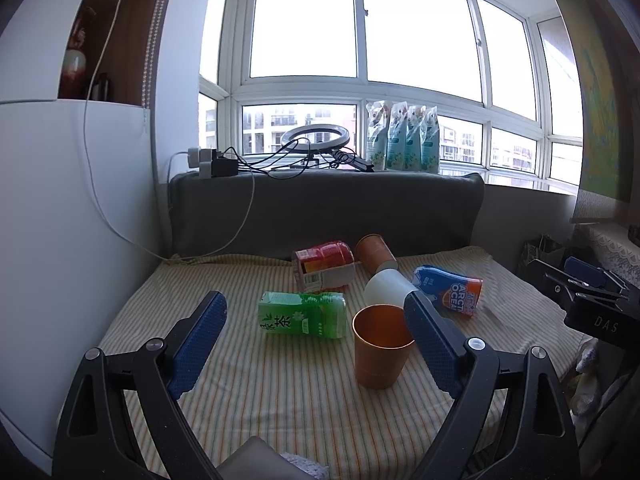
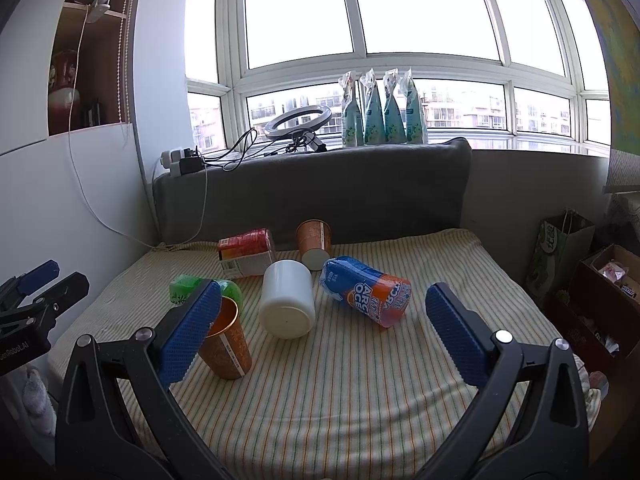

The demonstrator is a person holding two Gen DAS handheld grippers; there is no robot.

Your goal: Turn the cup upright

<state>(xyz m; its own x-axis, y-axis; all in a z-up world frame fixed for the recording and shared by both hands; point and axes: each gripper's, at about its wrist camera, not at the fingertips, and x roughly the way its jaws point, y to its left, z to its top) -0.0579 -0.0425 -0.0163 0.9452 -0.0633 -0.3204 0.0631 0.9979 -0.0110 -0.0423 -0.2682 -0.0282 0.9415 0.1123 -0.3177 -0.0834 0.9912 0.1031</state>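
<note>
Both grippers hang with jaws spread wide and empty, left gripper and right gripper, over the striped cloth. Left of the upright orange cup lies a green carton; just behind it a white cup lies sideways; farther right lies a blue-orange pack

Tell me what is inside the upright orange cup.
The upright orange cup shows only bare coppery inner wall near its rim, nothing sticking out. Its own wall hides the bottom from both views.
</note>
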